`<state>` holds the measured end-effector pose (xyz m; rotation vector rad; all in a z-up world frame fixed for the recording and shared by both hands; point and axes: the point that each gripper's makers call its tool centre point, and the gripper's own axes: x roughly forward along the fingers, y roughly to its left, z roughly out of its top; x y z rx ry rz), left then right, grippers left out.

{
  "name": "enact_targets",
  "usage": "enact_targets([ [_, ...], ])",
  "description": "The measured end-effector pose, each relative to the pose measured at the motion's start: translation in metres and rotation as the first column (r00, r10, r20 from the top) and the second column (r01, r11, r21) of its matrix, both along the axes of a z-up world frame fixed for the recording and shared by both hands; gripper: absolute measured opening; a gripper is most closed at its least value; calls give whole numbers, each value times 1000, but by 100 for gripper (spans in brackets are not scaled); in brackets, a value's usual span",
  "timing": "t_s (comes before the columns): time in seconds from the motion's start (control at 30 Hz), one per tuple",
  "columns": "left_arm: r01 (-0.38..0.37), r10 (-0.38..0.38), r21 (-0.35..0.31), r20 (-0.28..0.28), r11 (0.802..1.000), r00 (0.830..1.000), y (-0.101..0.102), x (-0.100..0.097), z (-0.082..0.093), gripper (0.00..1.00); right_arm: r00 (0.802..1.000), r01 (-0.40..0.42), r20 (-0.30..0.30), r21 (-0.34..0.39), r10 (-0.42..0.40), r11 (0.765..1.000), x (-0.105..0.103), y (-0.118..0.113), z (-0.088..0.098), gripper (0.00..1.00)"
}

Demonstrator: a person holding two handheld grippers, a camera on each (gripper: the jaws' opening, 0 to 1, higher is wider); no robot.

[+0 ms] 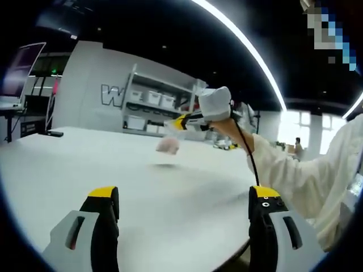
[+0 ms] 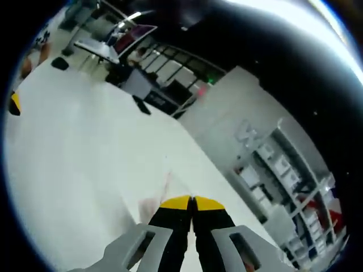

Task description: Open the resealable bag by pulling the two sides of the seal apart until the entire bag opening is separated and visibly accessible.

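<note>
— Dark ceiling overhead, a bright light strip (image 1: 244, 42) curving across it, and a big white table (image 1: 142, 187) below. What sits at the far left in the left gripper view?

— A monitor (image 1: 20, 68) on a desk, then a pale wall with large lettering, then white shelving (image 1: 156, 105) loaded with bins.

— And the left gripper (image 1: 184, 212) itself?

— Its two yellow-tipped jaws rise from the bottom of that view, spread well apart, with nothing between them but bare tabletop.

— Where is the resealable bag (image 1: 168, 145)?

— Past the middle of the table, hanging just above the surface with a faint shadow under it. It is clear plastic with something pinkish inside. Its top edge runs up to the right gripper (image 1: 182, 120), which comes in from the right of that view.

— Who holds that one?

— A hand in a white glove (image 1: 215, 103), on an arm in a white sleeve (image 1: 295, 164), with a black cable trailing down along it.

— In the right gripper view?

— That gripper's yellow tips are pressed together at the bottom centre. The bag (image 2: 154, 199) shows as a thin clear film just left of them, seemingly pinched there. Shelving (image 2: 289, 187) stands at the right, desks at the far left.
</note>
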<state>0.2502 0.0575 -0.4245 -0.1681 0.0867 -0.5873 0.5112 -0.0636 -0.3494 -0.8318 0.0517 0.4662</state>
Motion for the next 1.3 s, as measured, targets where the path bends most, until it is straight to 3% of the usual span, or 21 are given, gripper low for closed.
enact_targets([
  [0.67, -6, 6, 1, -14, 1000, 1000, -1, 5, -5, 94, 1000, 6, -30, 1, -6, 1000, 25, 3, -12, 0],
  [1.3, -18, 18, 3, -14, 1000, 1000, 1, 5, -4, 94, 998, 2, -57, 34, 0, 999, 48, 24, -17, 0],
])
